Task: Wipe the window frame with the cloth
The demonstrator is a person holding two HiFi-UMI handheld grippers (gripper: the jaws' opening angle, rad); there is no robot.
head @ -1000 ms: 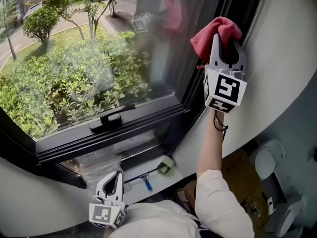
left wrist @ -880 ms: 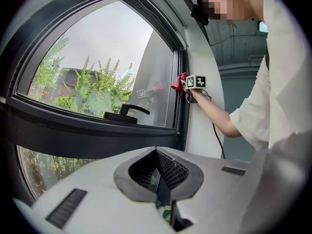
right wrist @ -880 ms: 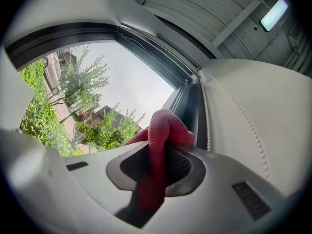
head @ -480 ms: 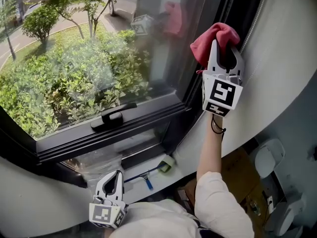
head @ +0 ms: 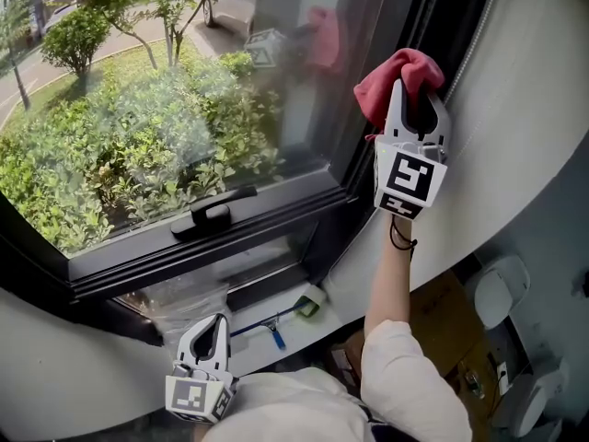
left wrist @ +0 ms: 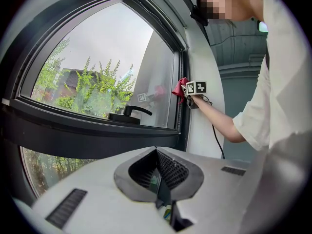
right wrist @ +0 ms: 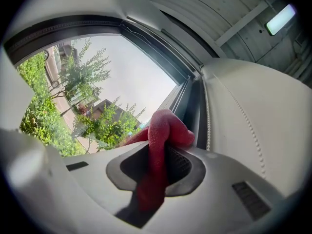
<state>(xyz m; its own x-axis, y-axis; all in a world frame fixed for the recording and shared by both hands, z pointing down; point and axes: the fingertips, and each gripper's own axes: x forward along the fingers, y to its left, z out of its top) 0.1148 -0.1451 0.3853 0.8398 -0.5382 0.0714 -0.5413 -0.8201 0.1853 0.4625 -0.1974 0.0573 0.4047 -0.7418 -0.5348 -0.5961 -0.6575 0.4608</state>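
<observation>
A red cloth is bunched in my right gripper, which is shut on it and holds it against the dark window frame at its right upright. In the right gripper view the cloth bulges out between the jaws of the right gripper, right beside the frame's channel. My left gripper hangs low by the person's lap, shut on nothing. The left gripper looks up at the window, with the cloth far off at the frame's right side.
A black window handle sits on the lower sash bar. On the sill below lie a blue-handled tool and a small green roll. A cardboard box and white objects are on the floor at right.
The right gripper has slid a little down the frame's right upright with the cloth pressed to it. The left gripper has stayed still.
</observation>
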